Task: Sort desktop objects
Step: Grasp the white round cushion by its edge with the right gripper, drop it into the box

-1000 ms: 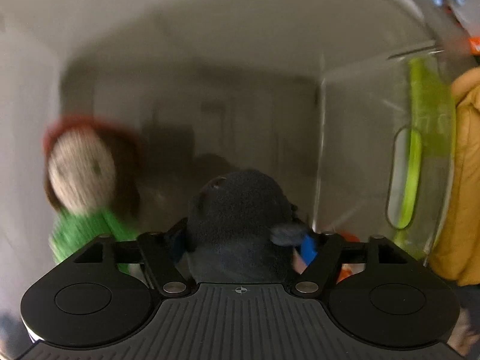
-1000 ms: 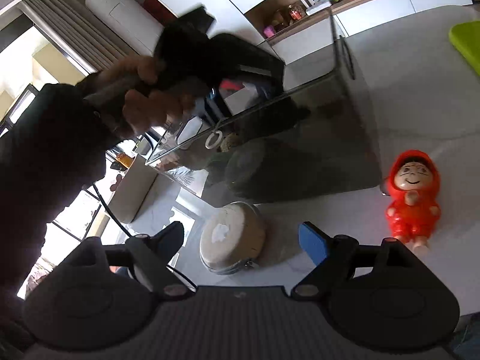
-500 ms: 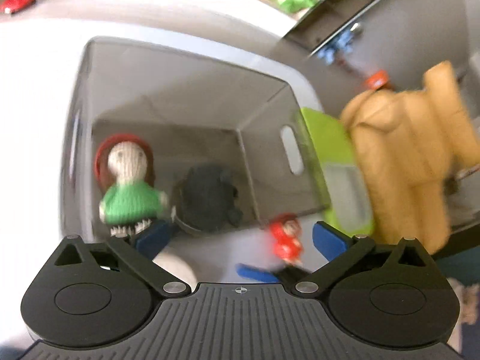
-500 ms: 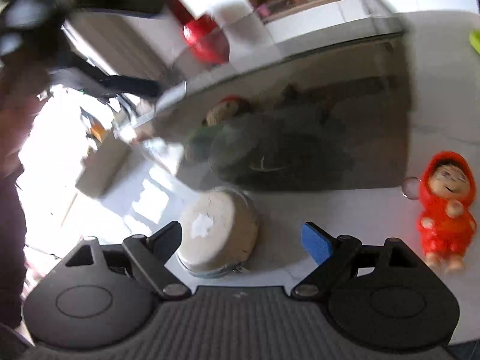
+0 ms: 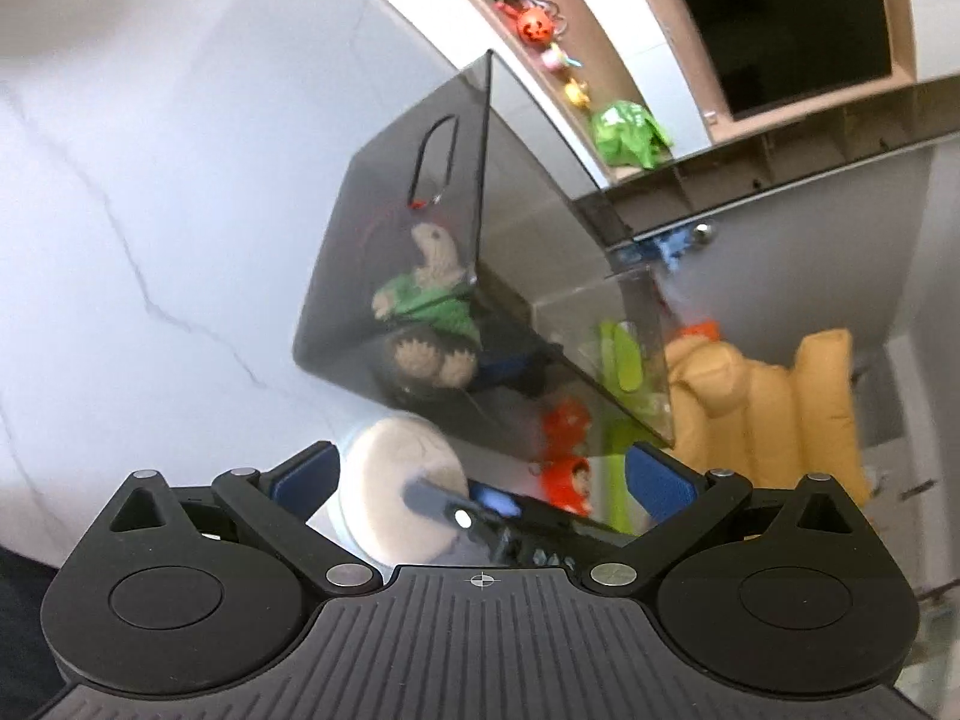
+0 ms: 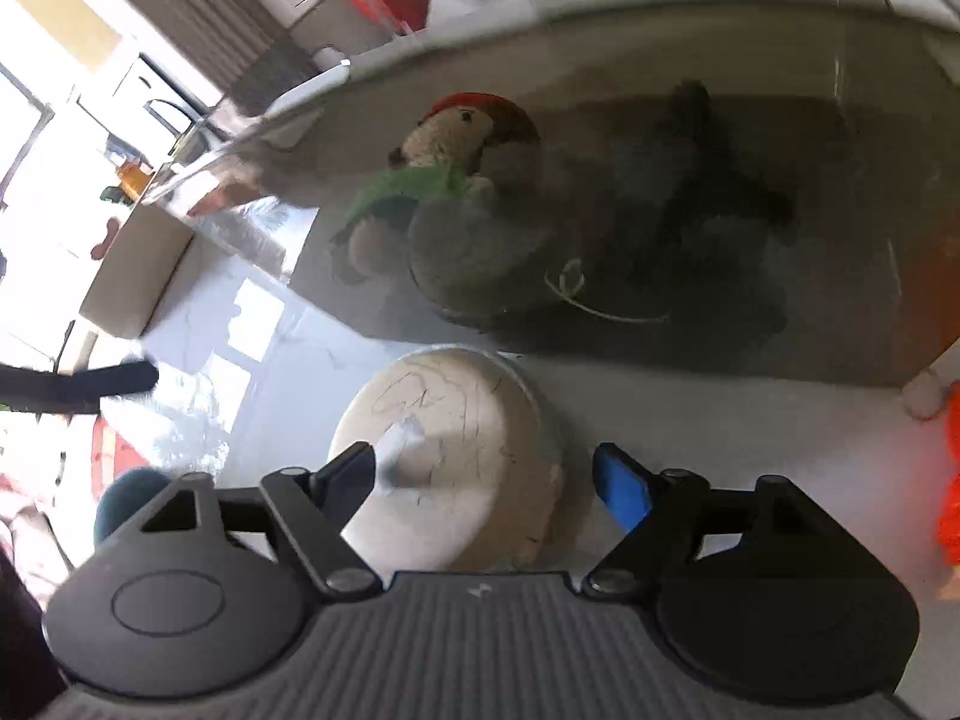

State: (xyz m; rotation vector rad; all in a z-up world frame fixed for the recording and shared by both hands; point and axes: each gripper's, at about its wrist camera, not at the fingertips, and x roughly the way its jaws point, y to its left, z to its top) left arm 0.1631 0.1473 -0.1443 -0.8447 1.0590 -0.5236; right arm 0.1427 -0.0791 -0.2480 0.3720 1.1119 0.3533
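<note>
beside the smoky bin [image 6: 690, 192] holding the knitted doll [image 6: 444, 180], the right gripper [image 6: 486, 480] spreads empty around the cream tin [image 6: 456, 450], seemingly next for sorting, while the left gripper [image 5: 480, 474] hangs open, empty.

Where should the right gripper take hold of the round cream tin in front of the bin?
Grip the round cream tin across its side wall, coming down from above. It lies flat on the table, just clear of the smoky bin, and already sits between the right gripper's open fingers.
</note>
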